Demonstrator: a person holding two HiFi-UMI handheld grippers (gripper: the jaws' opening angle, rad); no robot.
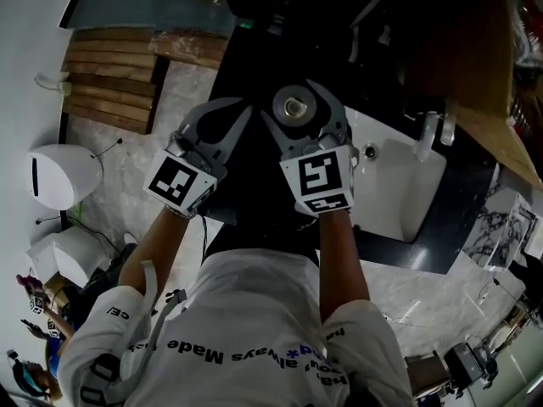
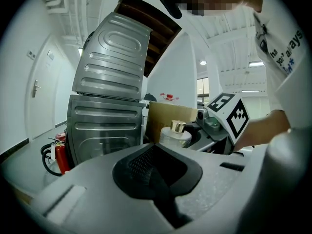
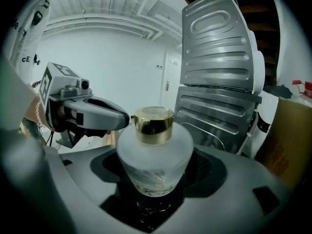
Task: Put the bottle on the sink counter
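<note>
We see a black glossy sink counter [image 1: 462, 202] with a white rectangular basin [image 1: 399, 189] set into it. Beside it, a wooden slatted pallet [image 1: 106, 79] lies on the pale speckled stone floor [image 1: 178, 100].

The right gripper [image 1: 291, 102], with the bottle [image 3: 155, 152] clamped in it, has the left gripper [image 1: 222, 119] just beside it on its left, leaving only a narrow gap between the two. To its right the way lies open. The white sink basin [image 1: 407, 202] sits bare, and the dark counter [image 1: 392, 249] round it shows a free strip along the near edge. White fittings [image 1: 428, 134] stand up at the basin's far rim, and a brown cardboard box [image 1: 488, 66] looms over that far corner. Beyond both grippers a ribbed metal panel [image 3: 219, 72] rises tall — it walls off that side.
</note>
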